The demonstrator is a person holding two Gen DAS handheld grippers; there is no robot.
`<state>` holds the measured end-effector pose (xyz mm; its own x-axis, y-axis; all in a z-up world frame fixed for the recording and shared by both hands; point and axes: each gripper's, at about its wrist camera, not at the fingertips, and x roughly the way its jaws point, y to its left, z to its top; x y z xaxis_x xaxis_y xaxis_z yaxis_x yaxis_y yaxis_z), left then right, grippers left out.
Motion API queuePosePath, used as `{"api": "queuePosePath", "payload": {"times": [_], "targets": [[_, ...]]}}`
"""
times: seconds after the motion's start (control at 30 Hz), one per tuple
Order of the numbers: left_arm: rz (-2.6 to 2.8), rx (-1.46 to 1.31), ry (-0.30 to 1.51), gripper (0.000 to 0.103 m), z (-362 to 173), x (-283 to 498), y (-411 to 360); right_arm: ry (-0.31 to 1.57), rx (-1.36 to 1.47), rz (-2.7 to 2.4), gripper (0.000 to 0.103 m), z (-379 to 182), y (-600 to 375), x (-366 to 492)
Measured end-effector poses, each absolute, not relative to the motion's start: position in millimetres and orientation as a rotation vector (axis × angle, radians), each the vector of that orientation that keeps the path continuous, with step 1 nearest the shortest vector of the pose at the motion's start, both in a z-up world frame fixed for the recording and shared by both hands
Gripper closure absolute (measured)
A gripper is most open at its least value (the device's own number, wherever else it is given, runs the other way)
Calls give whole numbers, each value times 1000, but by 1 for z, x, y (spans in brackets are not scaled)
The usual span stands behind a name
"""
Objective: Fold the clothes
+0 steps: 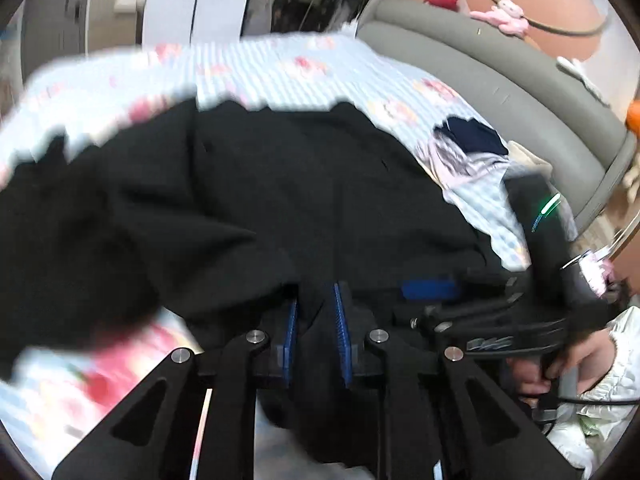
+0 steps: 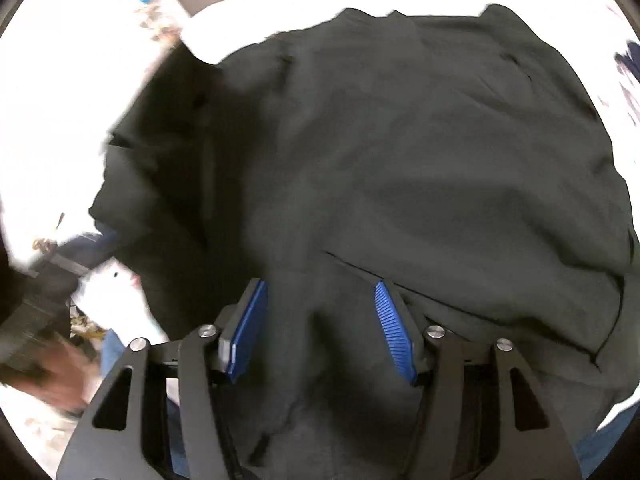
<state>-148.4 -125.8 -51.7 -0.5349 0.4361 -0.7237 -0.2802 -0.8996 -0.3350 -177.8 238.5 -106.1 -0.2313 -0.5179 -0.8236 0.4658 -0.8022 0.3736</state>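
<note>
Black garment (image 1: 248, 200) sprawls across the bed sheet (image 1: 280, 68), a pale blue striped one with pink flower prints, and it fills most of both views. No containers in sight; the only other cloth is a small heap of clothes (image 1: 468, 148), dark navy on lilac, lying on the sheet just beside the garment's far right edge.

Left gripper (image 1: 316, 316) now: its blue pads (image 1: 342, 332) stand close together with a fold of the black cloth pinched between them, the fabric bunching up and draping back over the fingers. To its right in that view sits the right gripper (image 1: 430, 288), a hand (image 1: 576, 356) in a white sleeve wrapped round its handle.

From the right wrist view, the right gripper (image 2: 320, 330) has its pads (image 2: 390, 328) spread wide. A ridge of the garment (image 2: 380, 152) runs up through the gap between them, but neither pad presses on it as far as can be seen. A seam line crosses just beyond the right-hand pad. Grey padded bed frame (image 1: 500, 80) curves behind it all.
</note>
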Motion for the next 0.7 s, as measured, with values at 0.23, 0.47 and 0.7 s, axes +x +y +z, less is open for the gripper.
{"api": "queuePosePath", "payload": {"times": [0.23,0.47,0.7], "targets": [[2443,-1198,-505,78,-64,-124,-135,-168,1381,-2043,31,-116,227,-195],[2379,-1142,-601,61,-74,-94,-148,-213,1349,-1946,28,-102,245,-174],[2289,-1096,-831,53,-85,-75,-167,-28,1353,-1817,44,-101,197,-155]]}}
